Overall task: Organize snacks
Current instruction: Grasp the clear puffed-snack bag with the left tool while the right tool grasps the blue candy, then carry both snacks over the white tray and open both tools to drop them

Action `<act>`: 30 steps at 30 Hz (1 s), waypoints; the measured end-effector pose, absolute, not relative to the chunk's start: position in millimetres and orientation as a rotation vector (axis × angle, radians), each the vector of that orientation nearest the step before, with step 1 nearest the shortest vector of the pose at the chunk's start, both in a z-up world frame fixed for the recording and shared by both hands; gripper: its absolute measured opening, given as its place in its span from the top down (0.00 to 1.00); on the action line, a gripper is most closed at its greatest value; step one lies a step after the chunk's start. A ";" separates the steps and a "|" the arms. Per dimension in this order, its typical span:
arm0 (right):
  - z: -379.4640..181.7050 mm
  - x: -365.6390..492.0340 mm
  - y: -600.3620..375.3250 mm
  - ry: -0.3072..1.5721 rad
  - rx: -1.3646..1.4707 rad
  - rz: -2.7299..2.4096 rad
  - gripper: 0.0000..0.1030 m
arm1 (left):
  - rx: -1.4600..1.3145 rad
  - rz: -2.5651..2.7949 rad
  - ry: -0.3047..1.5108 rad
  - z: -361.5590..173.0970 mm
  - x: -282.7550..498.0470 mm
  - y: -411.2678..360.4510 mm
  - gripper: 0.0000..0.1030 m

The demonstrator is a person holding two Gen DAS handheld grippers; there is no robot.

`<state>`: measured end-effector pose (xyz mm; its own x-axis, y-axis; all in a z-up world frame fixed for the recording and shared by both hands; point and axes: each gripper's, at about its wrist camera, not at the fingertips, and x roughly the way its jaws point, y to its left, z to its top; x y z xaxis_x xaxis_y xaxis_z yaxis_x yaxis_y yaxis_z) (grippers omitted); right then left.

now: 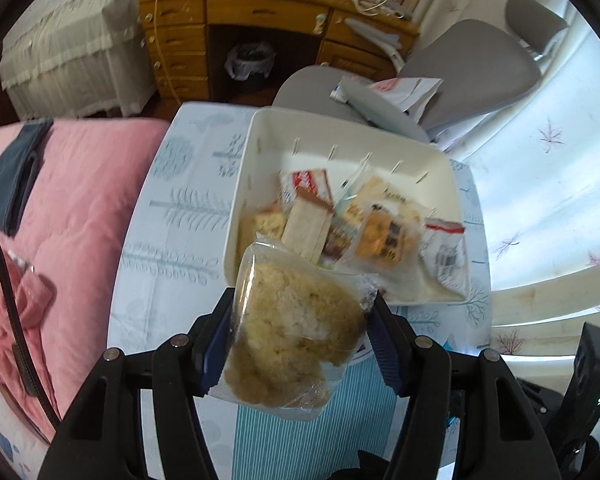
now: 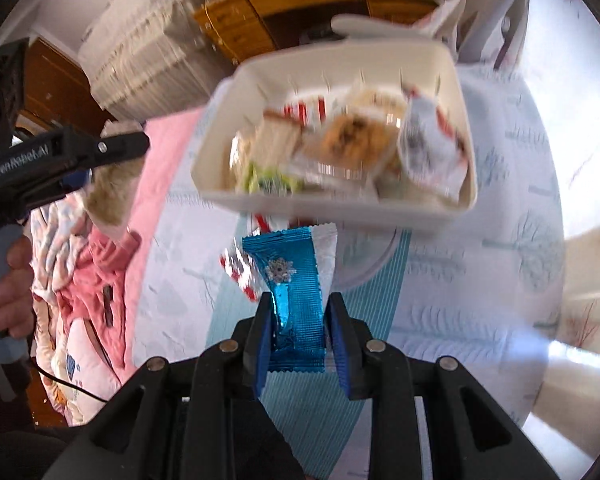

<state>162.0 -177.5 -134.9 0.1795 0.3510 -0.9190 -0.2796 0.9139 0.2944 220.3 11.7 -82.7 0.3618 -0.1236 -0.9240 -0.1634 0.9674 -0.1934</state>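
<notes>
Only the left wrist view shows the pink quilt (image 1: 80,216) at far left with a dark blue cloth (image 1: 12,176) lying on it, the wooden desk (image 1: 236,20) behind, and the grey chair (image 1: 460,76) beyond the table. In this view the left gripper (image 1: 300,340) is clamped on a clear bag of crumbly beige snack (image 1: 296,332), one blue pad against each side, held just in front of the near rim of the white bin (image 1: 256,132). The bin stands on a tablecloth (image 1: 180,208) printed with trees.

Only the right wrist view shows the left gripper from outside, at far left, with the person's hand (image 2: 8,276) around its handle. Here the right gripper (image 2: 300,344) has its jaws closed on one blue foil packet (image 2: 296,280), which stands up between the pads, short of the bin (image 2: 468,128). Beside the packet, on the cloth, lies one red-and-white wrapper (image 2: 240,268); its edges are blurred.

Both views show one bin holding a heap of wrapped snacks. At least five can be made out: a tan box, an orange pack, a red-and-white pack at the right wall. Blur prevents an exact count.
</notes>
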 end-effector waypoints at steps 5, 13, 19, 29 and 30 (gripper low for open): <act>-119.8 177.5 -184.6 1.212 0.077 0.443 0.74 | -0.259 -0.008 1.166 -74.5 232.8 -1.7 0.41; -124.6 195.5 -193.9 1.102 0.086 0.400 0.74 | -0.264 -0.073 1.123 -83.8 249.3 -25.8 0.41; -133.9 209.4 -200.2 1.063 0.108 0.379 0.73 | -0.284 -0.077 1.130 -97.7 261.1 -36.6 0.40; -154.0 219.7 -216.2 1.157 0.217 0.327 0.43 | -0.243 -0.032 1.203 -113.5 268.3 -43.1 0.20; -154.1 219.2 -216.9 1.159 0.217 0.323 0.40 | -0.240 -0.031 1.206 -113.6 267.8 -43.3 0.20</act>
<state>219.2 -216.9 -154.1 0.3623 0.3594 -0.8600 -0.1378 0.9332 0.3319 267.8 -43.2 -113.6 0.3592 -0.1511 -0.9209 -0.1037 0.9742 -0.2003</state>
